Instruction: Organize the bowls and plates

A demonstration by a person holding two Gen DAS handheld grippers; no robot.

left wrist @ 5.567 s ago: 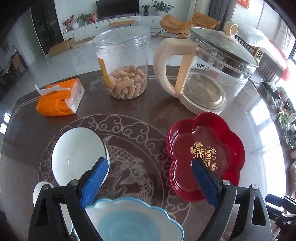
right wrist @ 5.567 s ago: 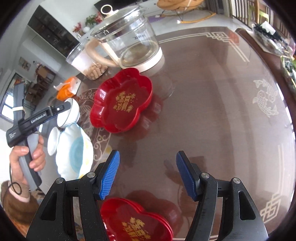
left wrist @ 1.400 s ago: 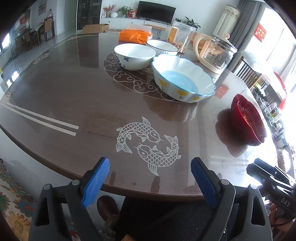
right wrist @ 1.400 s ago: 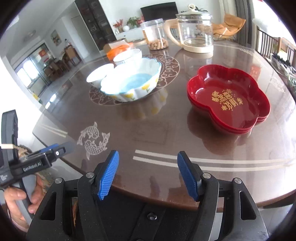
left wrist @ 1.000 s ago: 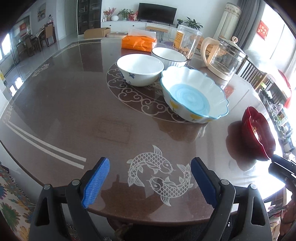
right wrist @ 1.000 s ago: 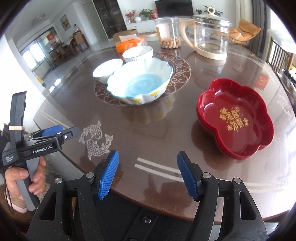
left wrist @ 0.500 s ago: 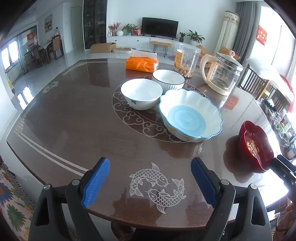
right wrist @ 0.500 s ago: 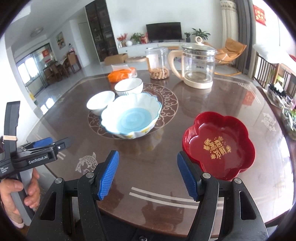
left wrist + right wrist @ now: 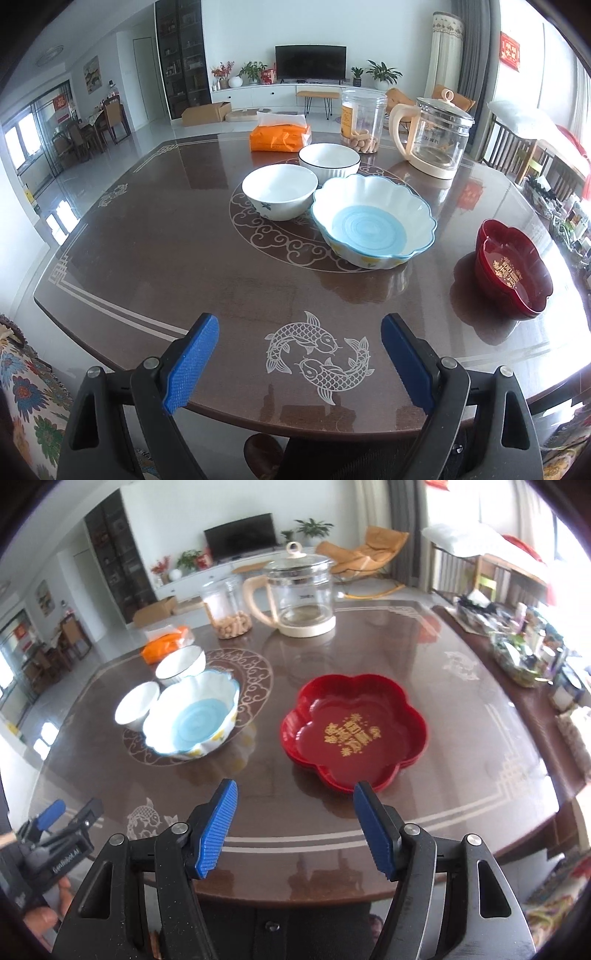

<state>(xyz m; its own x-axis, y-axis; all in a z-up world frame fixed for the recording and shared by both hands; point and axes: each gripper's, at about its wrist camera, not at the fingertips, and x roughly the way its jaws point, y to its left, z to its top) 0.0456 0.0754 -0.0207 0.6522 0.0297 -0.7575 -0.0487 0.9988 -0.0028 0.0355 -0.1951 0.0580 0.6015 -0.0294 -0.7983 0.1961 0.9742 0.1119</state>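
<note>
The scalloped blue-centred bowl (image 9: 373,221) sits empty near the middle of the table (image 9: 155,258), with a plain white bowl (image 9: 279,190) just left of it and a ribbed white bowl (image 9: 329,160) farther back. To the right, well apart from them, the red flower-shaped plates (image 9: 354,731) lie nested; from the layered rim I take it for a stack of two or three, though I cannot count them for sure. At the far side stand a clear jar (image 9: 227,607) holding pale snacks at its bottom, an empty glass kettle (image 9: 301,596) and an orange tissue pack (image 9: 279,136).

The dark tabletop is glossy, with scrollwork and fish inlays; beyond it are a television and pale floor.

My left gripper (image 9: 299,363) and right gripper (image 9: 295,829) hang released over the near edge, nothing between their blue pads. Since a second ago both have risen, so the whole table shows.
</note>
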